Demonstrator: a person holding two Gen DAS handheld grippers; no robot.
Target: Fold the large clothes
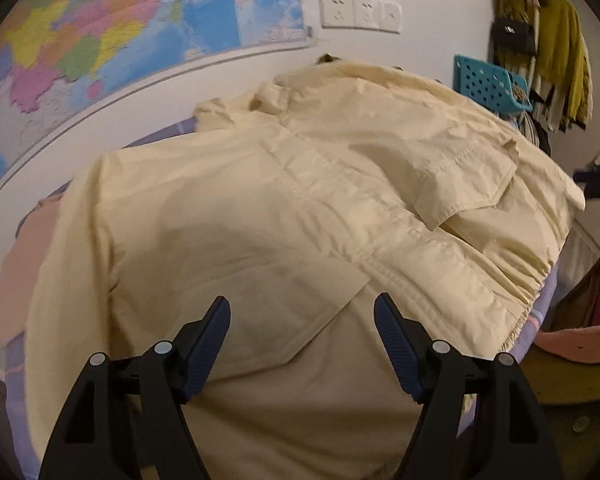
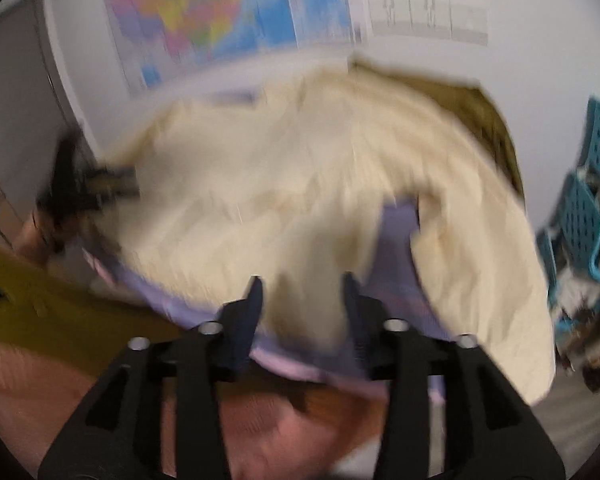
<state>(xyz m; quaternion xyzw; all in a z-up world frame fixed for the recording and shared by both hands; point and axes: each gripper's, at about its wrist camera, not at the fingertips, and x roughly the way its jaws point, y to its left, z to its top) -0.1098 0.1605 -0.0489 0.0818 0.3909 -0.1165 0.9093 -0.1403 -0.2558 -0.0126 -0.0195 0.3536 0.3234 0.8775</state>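
Observation:
A large pale yellow jacket (image 1: 300, 200) lies spread over a lilac-covered surface (image 1: 540, 300), front up, with pocket flaps and a centre placket showing. My left gripper (image 1: 302, 312) is open and empty, hovering just above the jacket's lower part. The right wrist view is motion-blurred. It shows the same jacket (image 2: 280, 184) and the lilac cover (image 2: 396, 240). My right gripper (image 2: 302, 288) is open and empty near the edge of the surface, over the jacket's near edge. The other gripper (image 2: 76, 188) shows as a dark blur at the far left of that view.
A wall map (image 1: 120, 32) and wall sockets (image 1: 360, 12) are behind the surface. A teal perforated basket (image 1: 488, 84) and hanging clothes (image 1: 556, 60) stand at the right. Pink cloth (image 1: 576, 344) lies low at the right. A grey door (image 2: 16, 100) is at the left.

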